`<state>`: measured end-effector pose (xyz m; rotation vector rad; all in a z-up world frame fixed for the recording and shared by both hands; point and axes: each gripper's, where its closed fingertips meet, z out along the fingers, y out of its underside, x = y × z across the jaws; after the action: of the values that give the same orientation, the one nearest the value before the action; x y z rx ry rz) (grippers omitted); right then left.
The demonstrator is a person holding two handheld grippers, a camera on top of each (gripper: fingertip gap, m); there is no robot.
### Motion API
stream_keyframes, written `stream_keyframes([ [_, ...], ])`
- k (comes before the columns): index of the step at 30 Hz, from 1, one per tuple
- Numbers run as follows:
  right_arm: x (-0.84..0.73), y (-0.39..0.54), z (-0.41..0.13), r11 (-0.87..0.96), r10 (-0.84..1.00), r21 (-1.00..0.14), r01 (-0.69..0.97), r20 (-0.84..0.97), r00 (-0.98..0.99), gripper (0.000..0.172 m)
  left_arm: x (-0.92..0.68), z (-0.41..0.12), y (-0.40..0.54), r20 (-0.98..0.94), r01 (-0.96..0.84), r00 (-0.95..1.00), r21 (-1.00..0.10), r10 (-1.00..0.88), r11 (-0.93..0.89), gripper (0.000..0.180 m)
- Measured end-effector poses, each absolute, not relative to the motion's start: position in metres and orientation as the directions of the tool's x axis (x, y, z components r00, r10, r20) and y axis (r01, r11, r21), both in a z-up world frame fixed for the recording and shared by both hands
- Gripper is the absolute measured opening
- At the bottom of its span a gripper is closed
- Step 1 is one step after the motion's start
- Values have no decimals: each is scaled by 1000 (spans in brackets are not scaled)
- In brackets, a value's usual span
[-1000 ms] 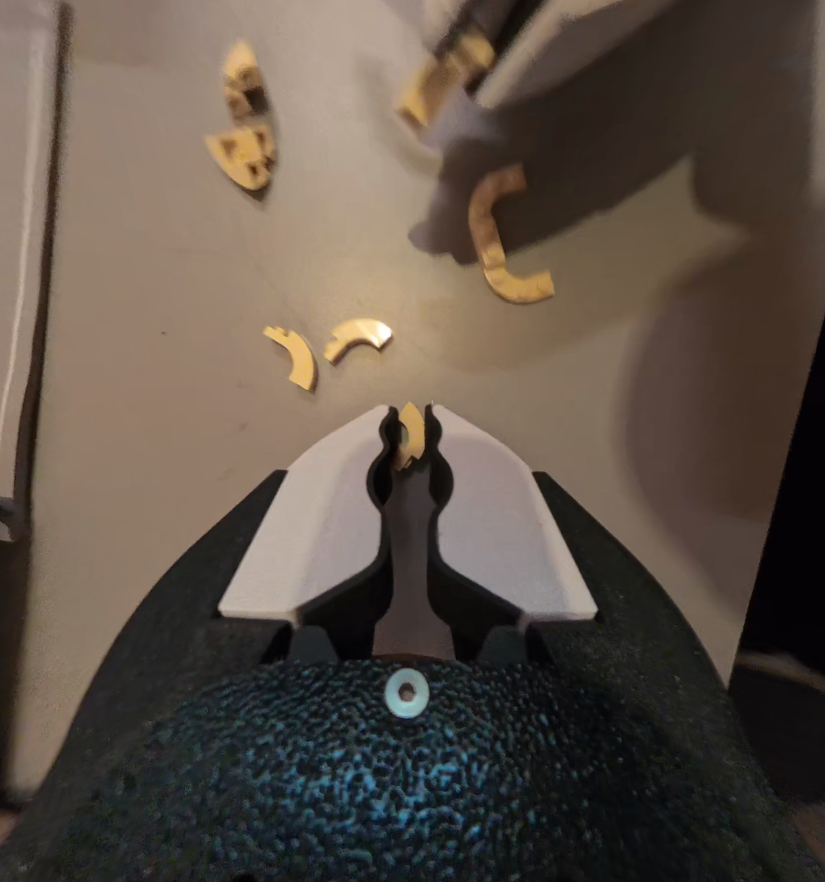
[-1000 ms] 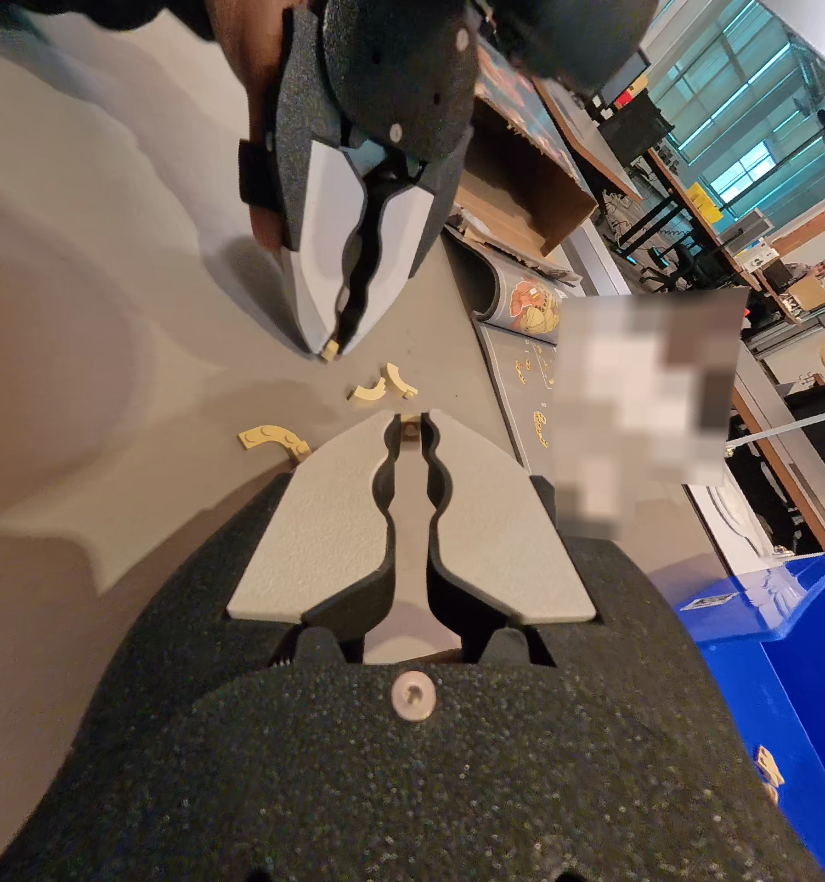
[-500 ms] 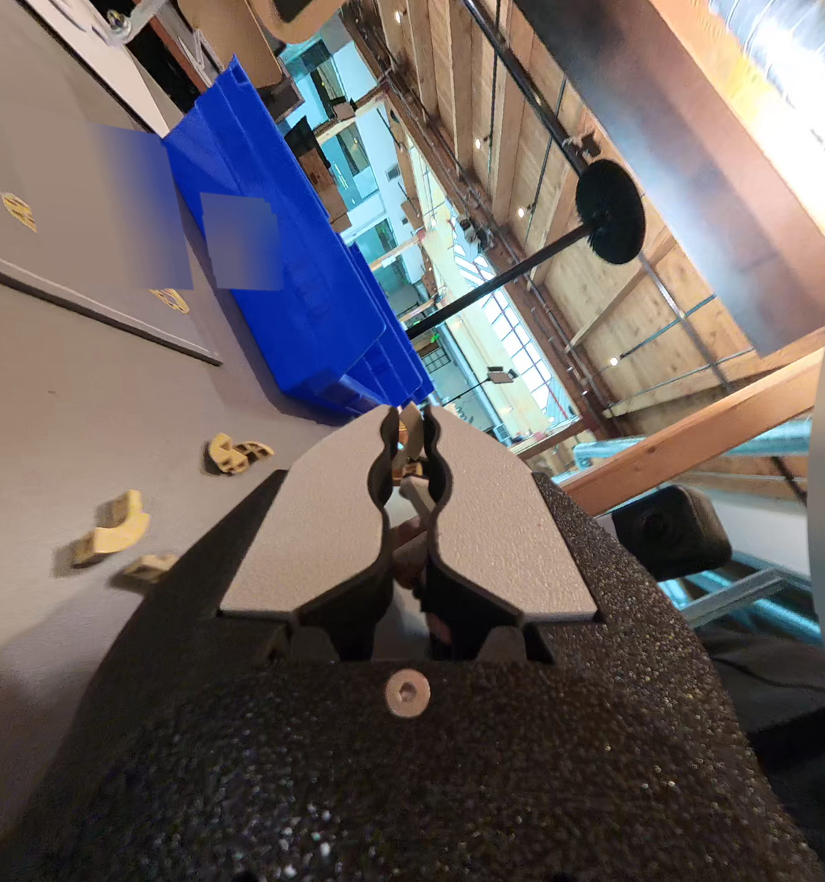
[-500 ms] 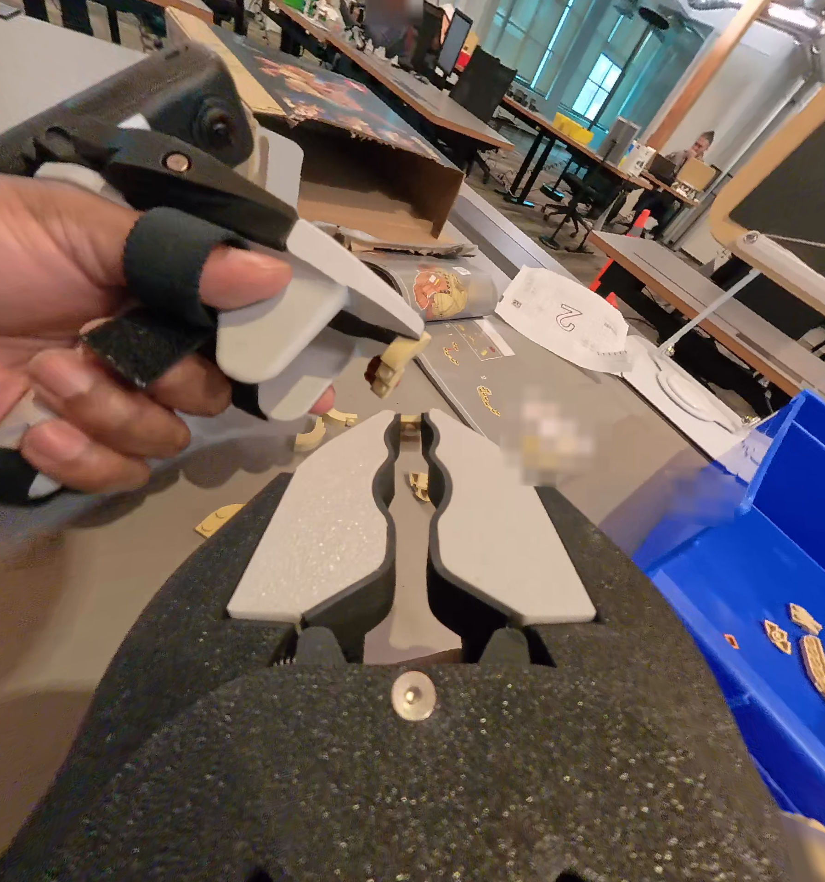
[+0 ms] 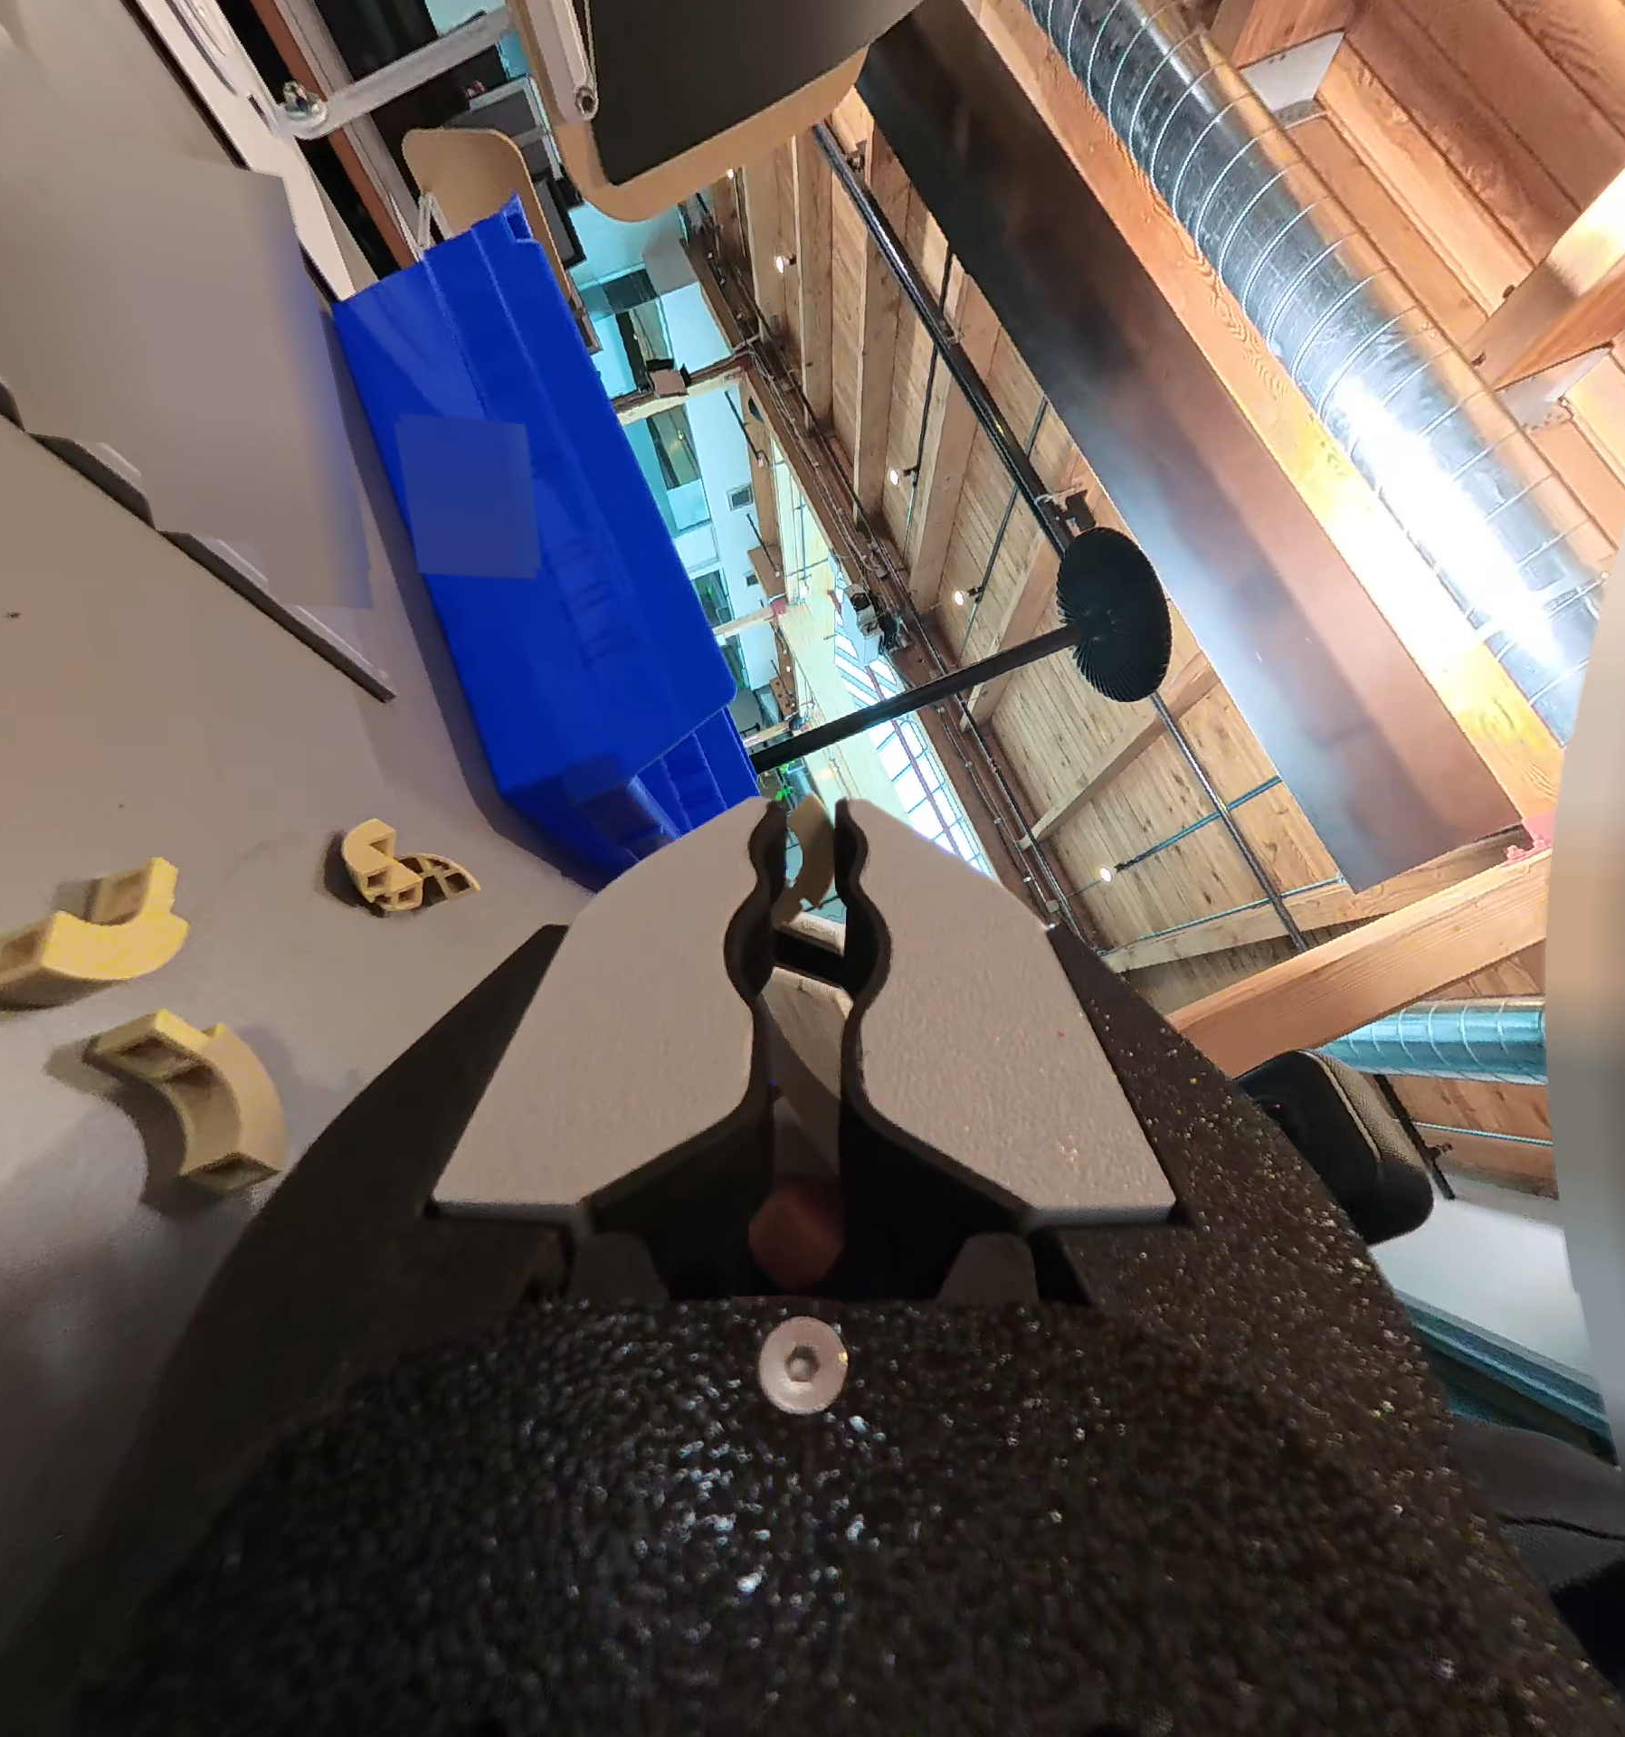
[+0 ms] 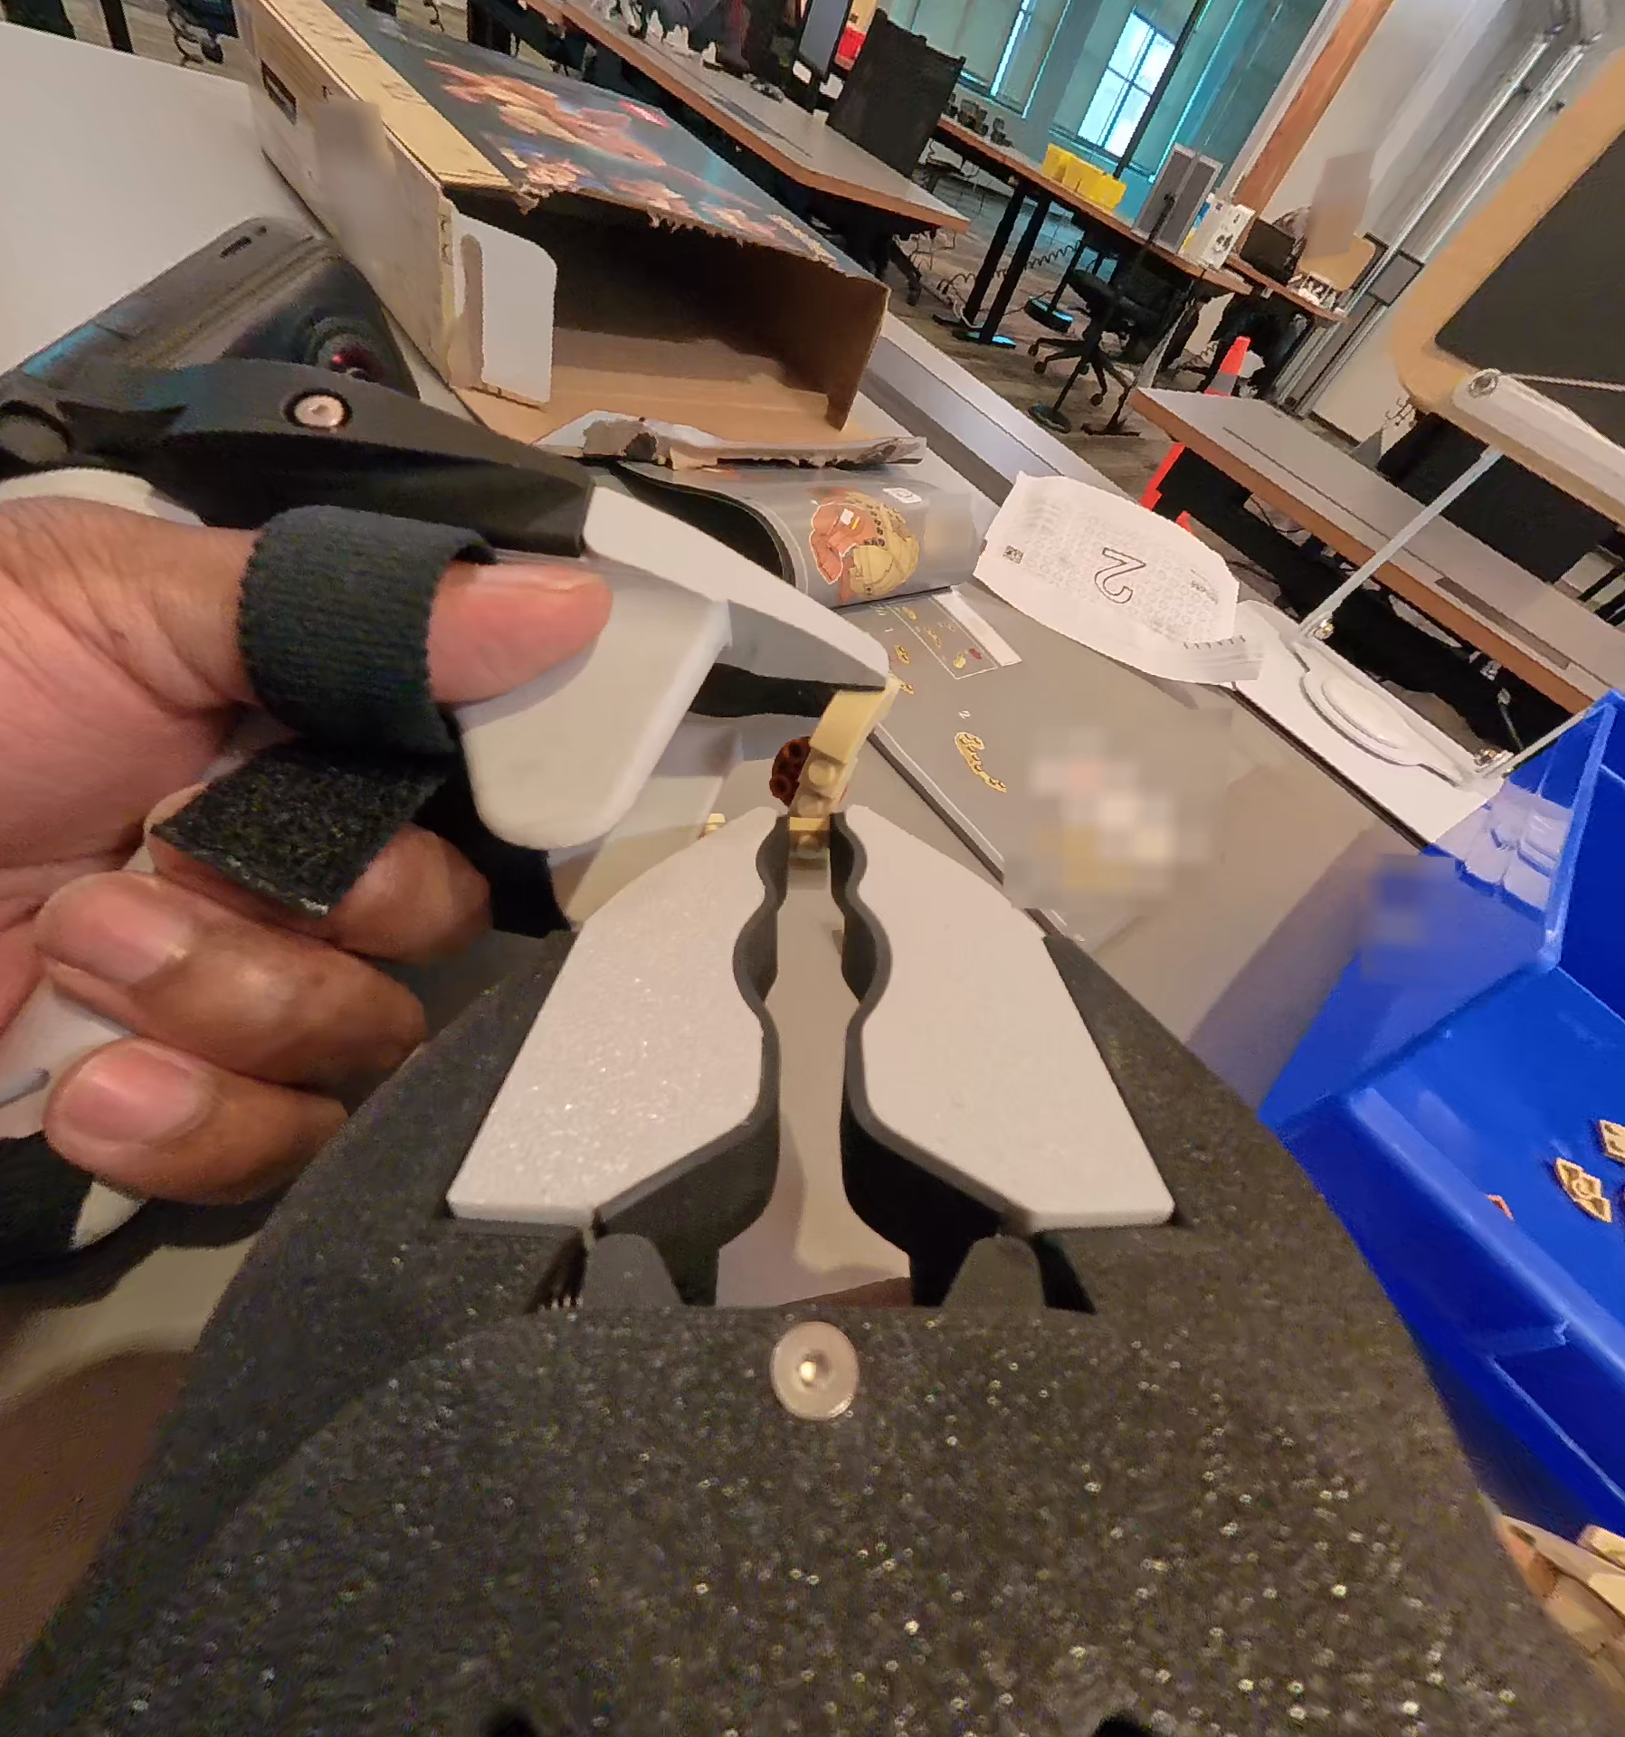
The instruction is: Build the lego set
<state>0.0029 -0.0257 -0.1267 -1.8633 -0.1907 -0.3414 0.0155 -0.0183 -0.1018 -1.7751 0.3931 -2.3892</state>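
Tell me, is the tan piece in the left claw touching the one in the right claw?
Touching. The right wrist view shows the curved tan piece from the left claw meeting the small tan piece in the right claw, no gap.

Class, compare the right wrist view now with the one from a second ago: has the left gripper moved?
Yes. The left gripper pointed down at the grey table; now it lies level, lifted off it, its tan curved piece meeting the right gripper.

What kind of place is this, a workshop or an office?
Probably a big open workspace or lab. Rows of long desks with office chairs run toward tall windows, and wooden ceiling beams with a metal duct run overhead.
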Motion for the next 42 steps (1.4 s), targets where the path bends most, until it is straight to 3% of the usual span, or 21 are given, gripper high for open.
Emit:
stream_keyframes([
  [29, 2, -22, -135, -360, -78, -867, 344, 396, 915, 7, 12, -109, -13, 943, 27, -321, -84, -88, -996, 8],
  [42, 2, -22, -137, -365, -76, -866, 342, 394, 916, 8, 11, -111, -14, 944, 41, -324, -57, -67, -998, 8],
])
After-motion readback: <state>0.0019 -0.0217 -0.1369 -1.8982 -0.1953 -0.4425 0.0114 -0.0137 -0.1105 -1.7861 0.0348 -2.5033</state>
